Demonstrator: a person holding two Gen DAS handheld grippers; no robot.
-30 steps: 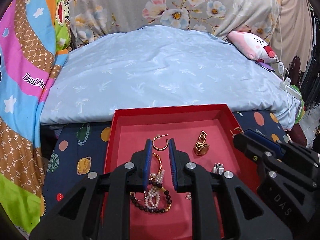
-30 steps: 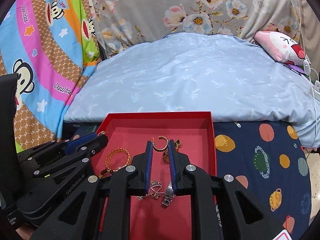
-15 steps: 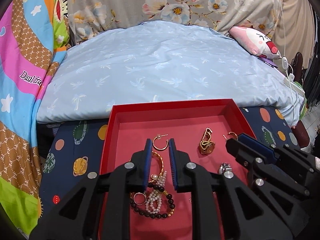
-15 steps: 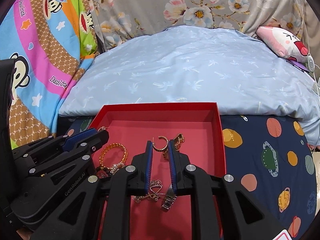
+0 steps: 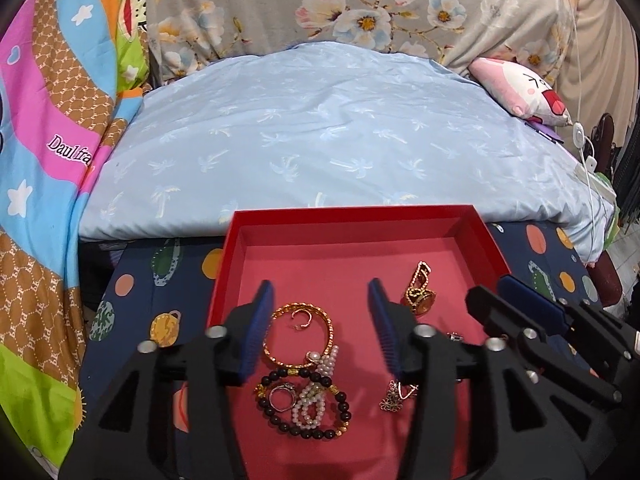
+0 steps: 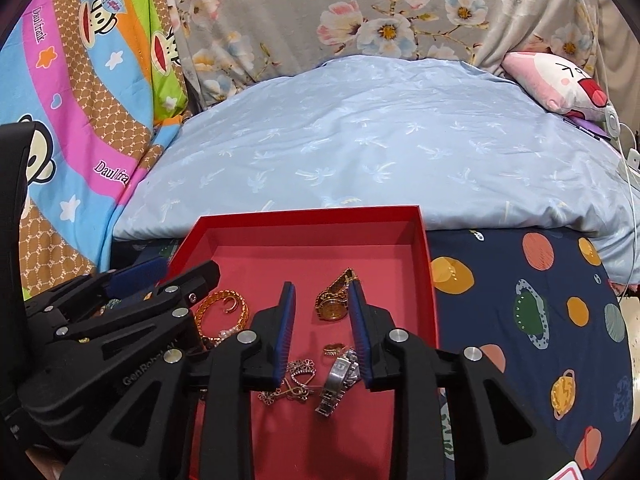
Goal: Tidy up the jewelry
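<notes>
Right now we hold both tongs over the red tray [image 5: 496, 240], which sits on the planet-print sheet [image 6: 520, 300] in front of the pale blue pillow [image 5: 320, 128]. Our left gripper [image 5: 320, 320] has its jaws opening and grasps nothing; the gold bangle [image 5: 298, 334] lies flat on the tray floor between them, untouched, with a small gold hoop earring [image 5: 300, 320] inside its ring. Nearer us than the bangle, the dark bead bracelet [image 5: 304, 404], the pearl strand [image 5: 316, 392] and a silver ring [image 5: 282, 396] make a tangled heap.

Our right gripper [image 6: 322, 320] is opening too, more narrowly, and is likewise empty. Toward the tray's far wall from it lies the gold watch [image 6: 334, 300]; below its tips lie a small gold ring [image 6: 334, 349], the silver watch [image 6: 338, 380] with its band running toward us, and a silver tiara brooch [image 6: 294, 380].

We judge the bangle pile falls to the left hand and the watches to the right, since each already sits under those jaws.
</notes>
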